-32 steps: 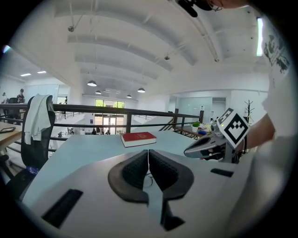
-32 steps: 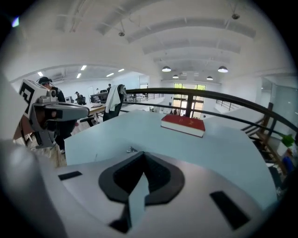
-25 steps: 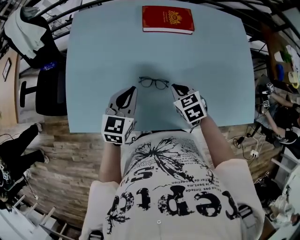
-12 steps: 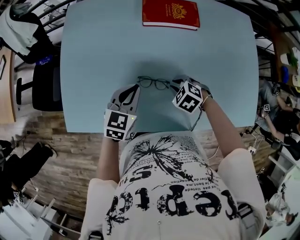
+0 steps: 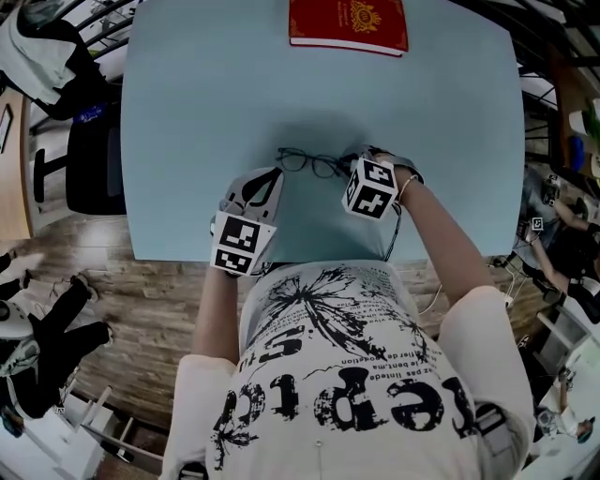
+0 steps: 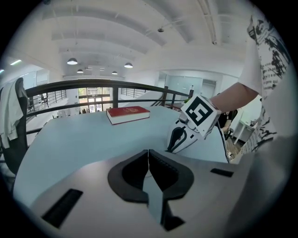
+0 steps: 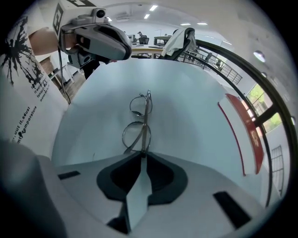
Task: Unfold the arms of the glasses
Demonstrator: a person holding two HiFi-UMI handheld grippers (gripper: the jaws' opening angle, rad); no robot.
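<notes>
One pair of glasses (image 5: 307, 163), one red book (image 5: 348, 25), one table (image 5: 187, 112), two grippers: left gripper (image 5: 273, 172) and right gripper (image 5: 347, 164).

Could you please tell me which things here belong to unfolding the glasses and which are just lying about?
For the job: glasses; right tongs, closing on the glasses' end; left tongs, shut, empty.
Lying about: red book; chair.

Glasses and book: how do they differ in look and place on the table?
The glasses are a thin dark wire frame; the book is a solid red block. The glasses lie mid-table; the book lies at the far edge. Both rest on the light blue table.
</notes>
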